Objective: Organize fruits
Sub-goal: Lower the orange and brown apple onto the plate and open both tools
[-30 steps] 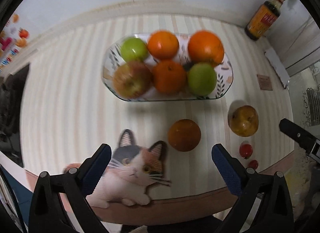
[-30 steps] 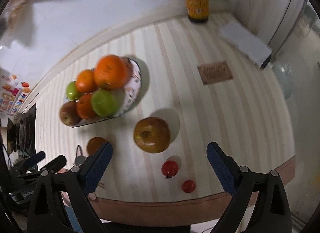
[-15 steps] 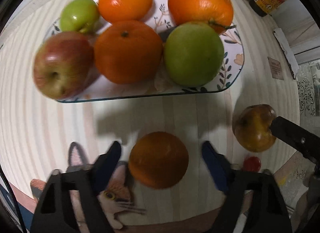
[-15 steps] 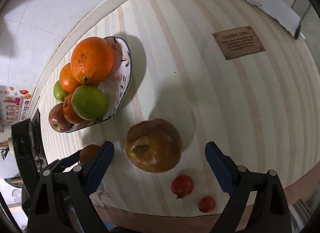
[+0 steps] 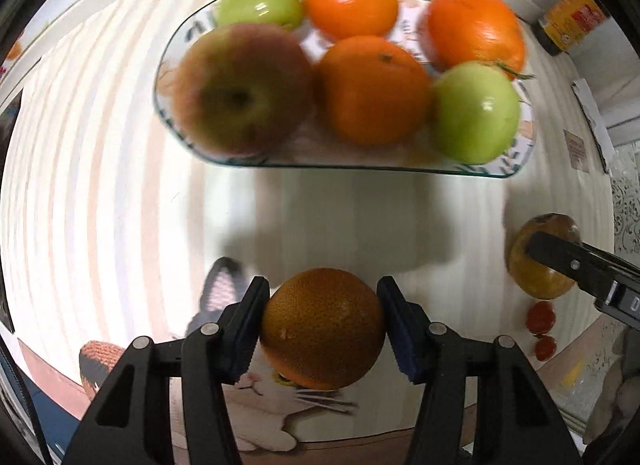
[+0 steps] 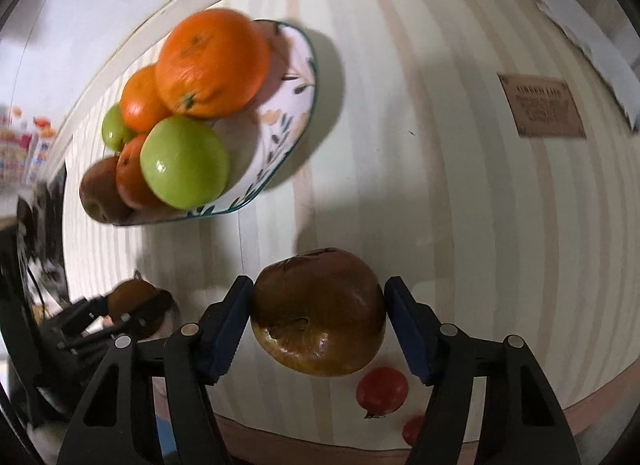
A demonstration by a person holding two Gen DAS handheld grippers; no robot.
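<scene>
A patterned fruit plate (image 5: pixel 520 163) (image 6: pixel 296 105) holds oranges, green apples and a red apple on the striped table. My left gripper (image 5: pixel 322 325) is shut on a dark orange (image 5: pixel 322 329), just in front of the plate. My right gripper (image 6: pixel 318 325) is shut on a brown, bruised apple (image 6: pixel 320 311); that apple also shows at the right of the left wrist view (image 5: pixel 540 261). The left gripper with its orange shows small at the lower left of the right wrist view (image 6: pixel 132 305).
Two small red tomatoes (image 6: pixel 382 389) (image 6: pixel 414 429) lie near the table's front edge, under the right gripper. A cat-shaped mat (image 5: pixel 260 397) lies below the left gripper. A brown label (image 6: pixel 542 107), a sauce bottle (image 5: pixel 572 19) and white paper (image 6: pixel 576 33) are at the back right.
Both grippers moved forward and down and closed: the left one on the dark orange, the right one on the brown apple.
</scene>
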